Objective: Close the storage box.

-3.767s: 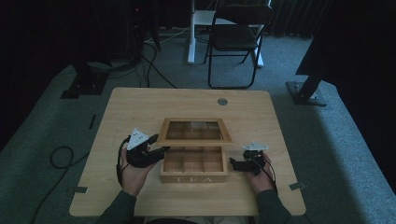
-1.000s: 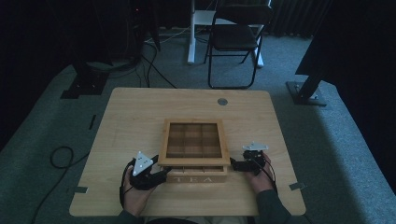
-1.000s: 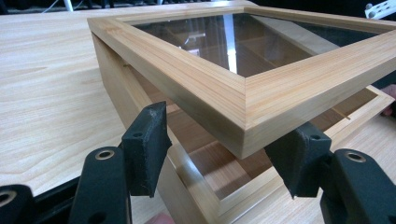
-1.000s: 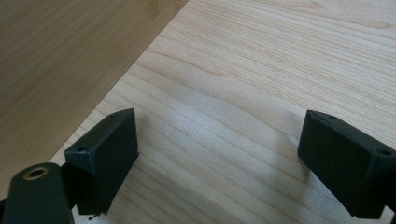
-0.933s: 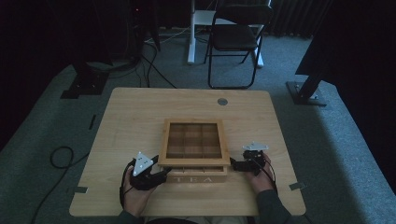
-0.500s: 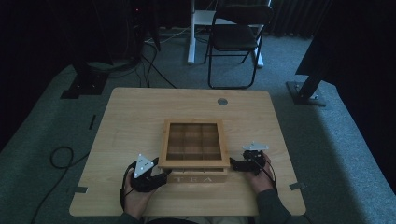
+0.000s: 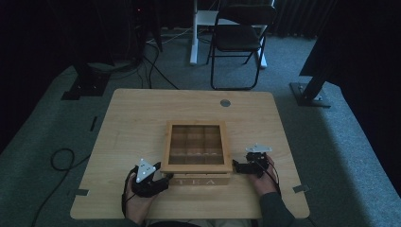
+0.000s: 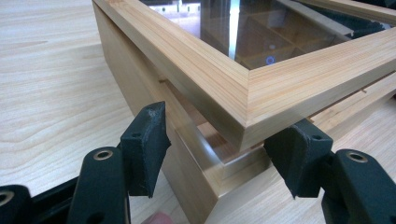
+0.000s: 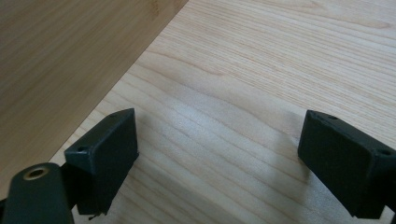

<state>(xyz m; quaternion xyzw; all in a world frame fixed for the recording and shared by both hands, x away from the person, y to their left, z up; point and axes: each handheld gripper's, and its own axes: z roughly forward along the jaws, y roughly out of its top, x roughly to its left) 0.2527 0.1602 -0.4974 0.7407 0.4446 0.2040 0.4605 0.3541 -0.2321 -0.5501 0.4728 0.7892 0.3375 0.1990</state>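
A wooden tea box (image 7: 198, 179) stands at the front middle of the table (image 7: 132, 127), lettered TEA on its front. Its glass-paned lid (image 7: 196, 144) lies down over the base. In the left gripper view the lid corner (image 8: 247, 102) sits a little above the base (image 8: 187, 158), with a thin gap showing. My left gripper (image 7: 165, 178) (image 8: 224, 144) is open, its jaws straddling the box's front-left corner without gripping it. My right gripper (image 7: 235, 166) (image 9: 219, 144) is open just right of the box wall (image 9: 70, 60), over bare table.
A round grey grommet (image 7: 225, 102) sits near the table's far edge. A folding chair (image 7: 239, 40) stands behind the table. Cables lie on the carpet at the left (image 7: 61, 158). Tape marks show at the front corners (image 7: 300, 188).
In the earliest frame the lid lay open behind the base; now it is lowered onto it. My left hand came back to the front-left corner. The right hand has barely moved.
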